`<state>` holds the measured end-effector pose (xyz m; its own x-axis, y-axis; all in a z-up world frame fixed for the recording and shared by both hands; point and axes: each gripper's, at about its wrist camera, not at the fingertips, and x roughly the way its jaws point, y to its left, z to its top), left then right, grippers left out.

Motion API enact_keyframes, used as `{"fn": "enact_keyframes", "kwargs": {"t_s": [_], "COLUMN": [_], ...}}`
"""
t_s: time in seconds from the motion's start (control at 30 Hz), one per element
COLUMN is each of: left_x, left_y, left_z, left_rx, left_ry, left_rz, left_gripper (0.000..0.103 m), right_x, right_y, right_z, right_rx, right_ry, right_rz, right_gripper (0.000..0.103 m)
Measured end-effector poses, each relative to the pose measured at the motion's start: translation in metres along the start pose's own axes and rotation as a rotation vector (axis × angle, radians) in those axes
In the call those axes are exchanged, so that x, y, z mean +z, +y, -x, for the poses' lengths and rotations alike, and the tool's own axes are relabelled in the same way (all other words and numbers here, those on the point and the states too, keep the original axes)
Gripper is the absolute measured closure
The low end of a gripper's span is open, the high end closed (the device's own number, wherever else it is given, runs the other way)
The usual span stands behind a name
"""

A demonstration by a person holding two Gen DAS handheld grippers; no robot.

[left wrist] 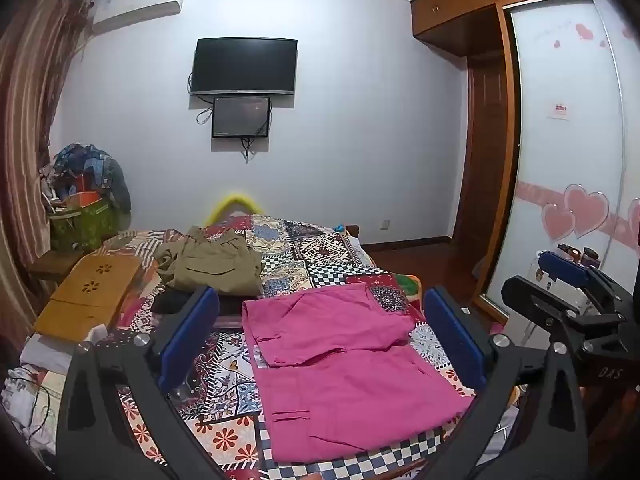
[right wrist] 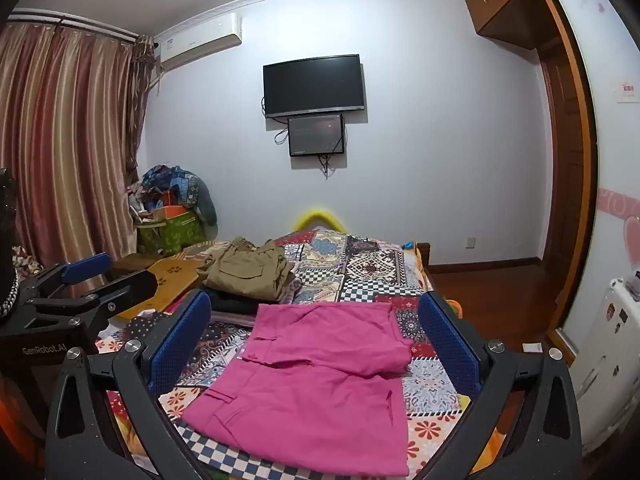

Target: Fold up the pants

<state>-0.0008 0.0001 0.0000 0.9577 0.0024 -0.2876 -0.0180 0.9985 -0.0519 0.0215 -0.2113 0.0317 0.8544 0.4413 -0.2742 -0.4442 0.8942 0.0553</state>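
**Ana:** Left wrist view first: the left gripper [left wrist: 320,332] hangs above the bed [left wrist: 320,256], jaws spread wide with nothing between them. The pink pants [left wrist: 344,368] lie flat on the patterned quilt below, partly folded, an upper layer doubled back over the lower one.

**Ben:** Moving right, the right gripper [right wrist: 316,336] frames the same pink pants [right wrist: 312,380], its jaws equally apart and empty. By the look of it, the next fold wants each gripper pinching both layers at one edge, lifting together and laying it over square, so the seams line up.

**Ana:** Agreed, and low, to avoid dragging the quilt.

**Ben:** Hard to read, though: the near hem is cut off by the gripper bodies. Beyond, the khaki garment [right wrist: 248,272] sits on a dark pile that can't be made out.
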Motion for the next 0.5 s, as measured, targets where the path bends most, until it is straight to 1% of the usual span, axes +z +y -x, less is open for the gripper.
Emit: {"fn": "enact_keyframes", "kwargs": {"t_s": [0.1, 0.23, 0.33, 0.37, 0.5], "left_x": [-0.0003, -0.0041, -0.0073, -0.0022, -0.0016], "left_y": [-0.0014, -0.0052, -0.0026, -0.0013, 0.0015], "left_z": [0.0017, 0.0008, 0.0071, 0.0000, 0.0005], "left_rx": [0.011, -0.005, -0.013, -0.015, -0.012], "left_ry": [-0.007, 0.007, -0.001, 0.016, 0.012], "left_rz": [-0.002, -0.022, -0.014, -0.012, -0.003], "left_gripper": [0.000, 0.000, 0.000, 0.000, 0.000], "right_x": [0.0001, 0.0004, 0.0002, 0.0001, -0.0002], "right_y": [0.0003, 0.0010, 0.0007, 0.0005, 0.0015], "right_z": [0.0005, 0.0019, 0.0037, 0.0044, 0.0023], "right_rx": [0.000, -0.004, -0.006, -0.009, 0.003], "right_ry": [-0.002, -0.005, -0.006, -0.007, 0.001], "right_rz": [-0.002, -0.002, -0.003, -0.003, -0.003], "right_gripper": [0.000, 0.000, 0.000, 0.000, 0.000]}}
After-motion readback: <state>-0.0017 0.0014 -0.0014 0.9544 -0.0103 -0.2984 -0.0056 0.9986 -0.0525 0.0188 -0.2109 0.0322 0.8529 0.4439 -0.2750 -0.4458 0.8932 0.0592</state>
